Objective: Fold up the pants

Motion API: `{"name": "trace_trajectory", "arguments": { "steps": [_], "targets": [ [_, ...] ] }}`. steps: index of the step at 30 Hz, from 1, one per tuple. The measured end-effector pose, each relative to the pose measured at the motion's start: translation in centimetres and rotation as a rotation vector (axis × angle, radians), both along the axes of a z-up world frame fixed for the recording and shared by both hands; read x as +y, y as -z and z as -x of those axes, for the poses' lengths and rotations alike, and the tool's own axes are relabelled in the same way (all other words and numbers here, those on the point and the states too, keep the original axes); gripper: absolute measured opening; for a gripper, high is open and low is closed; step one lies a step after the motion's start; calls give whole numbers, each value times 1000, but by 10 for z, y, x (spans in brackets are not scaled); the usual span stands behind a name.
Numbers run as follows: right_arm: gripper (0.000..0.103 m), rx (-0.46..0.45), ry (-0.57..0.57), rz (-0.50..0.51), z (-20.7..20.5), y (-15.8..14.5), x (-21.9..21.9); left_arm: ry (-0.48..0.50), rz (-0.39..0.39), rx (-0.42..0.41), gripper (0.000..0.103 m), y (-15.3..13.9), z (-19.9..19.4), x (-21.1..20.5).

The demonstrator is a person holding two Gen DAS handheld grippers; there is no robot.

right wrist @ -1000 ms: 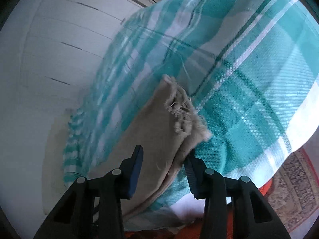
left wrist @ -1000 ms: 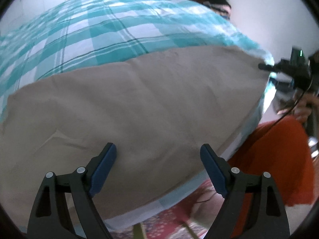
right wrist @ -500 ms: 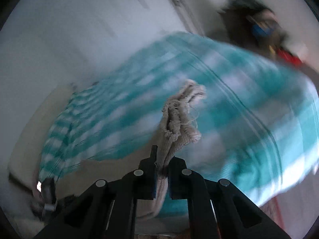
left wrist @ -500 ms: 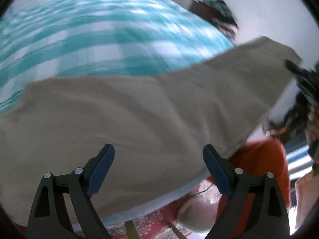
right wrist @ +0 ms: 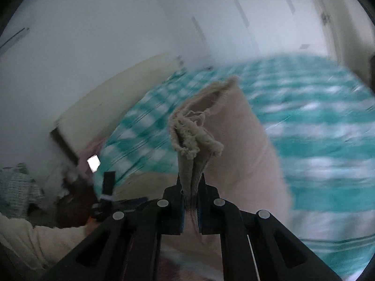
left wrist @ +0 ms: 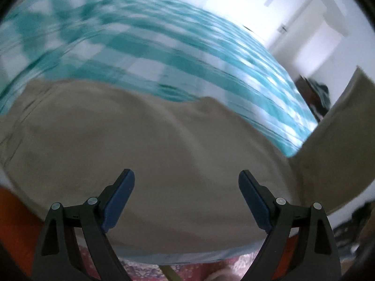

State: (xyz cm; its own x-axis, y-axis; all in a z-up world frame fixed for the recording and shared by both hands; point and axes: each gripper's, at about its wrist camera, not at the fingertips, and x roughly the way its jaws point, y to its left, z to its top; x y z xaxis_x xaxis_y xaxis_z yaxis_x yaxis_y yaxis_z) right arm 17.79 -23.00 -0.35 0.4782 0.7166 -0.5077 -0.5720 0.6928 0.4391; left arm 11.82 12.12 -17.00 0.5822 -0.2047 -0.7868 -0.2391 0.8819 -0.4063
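Beige pants (left wrist: pixel 145 145) lie spread on the teal checked bed cover (left wrist: pixel 164 46). My left gripper (left wrist: pixel 186 194) is open and empty, just above the pants near the bed's front edge. My right gripper (right wrist: pixel 191 187) is shut on the frayed hem end of the pants (right wrist: pixel 194 138) and holds it lifted above the bed; the leg (right wrist: pixel 248 154) hangs down from it. The lifted part also shows at the right of the left wrist view (left wrist: pixel 339 145).
The bed cover (right wrist: pixel 316 121) fills the right of the right wrist view. White cupboard doors (right wrist: pixel 211 23) and a door (left wrist: pixel 304 23) stand behind. A patterned rug (left wrist: pixel 187 271) lies below the bed edge. Dark furniture with clutter (right wrist: pixel 70 199) stands at the left.
My right gripper shut on the frayed hem, lifted it and swung it over the bed. My left gripper stayed open and shifted left along the pants.
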Motion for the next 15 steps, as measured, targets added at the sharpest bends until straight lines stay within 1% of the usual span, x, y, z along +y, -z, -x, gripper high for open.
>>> {"name": "trace_trajectory", "arguments": {
  "steps": [1, 2, 3, 4, 5, 7, 8, 10, 12, 13, 14, 15],
  "targets": [
    [9, 23, -14, -10, 1, 13, 12, -22, 0, 5, 91, 4, 2, 7],
    [12, 65, -28, -32, 0, 34, 30, -42, 1, 10, 91, 9, 4, 15],
    [27, 113, -38, -54, 1, 52, 42, -65, 4, 16, 90, 13, 7, 23],
    [42, 193, -57, -75, 0, 78, 58, -81, 13, 20, 90, 14, 7, 28],
    [62, 242, -63, -80, -1, 95, 63, -96, 27, 15, 90, 13, 9, 35],
    [61, 284, -37, -89, 1, 121, 64, -108, 40, -15, 90, 9, 12, 38],
    [61, 284, -15, -84, 3, 125, 57, -103, 34, -27, 90, 7, 12, 37],
    [61, 255, 72, -64, 2, 125, 24, -77, 15, -39, 90, 7, 9, 31],
    [61, 186, 210, 6, -2, 119, -15, -20, 11, -51, 90, 6, 2, 12],
    [61, 149, 268, 58, -3, 116, -30, 4, 10, -58, 90, 6, 0, 8],
    [61, 126, 311, 116, -4, 117, -45, 60, 6, -72, 90, 3, -7, -11],
    [61, 117, 323, 156, -2, 122, -53, 102, 1, -81, 90, 1, -12, -23]
  ]
}}
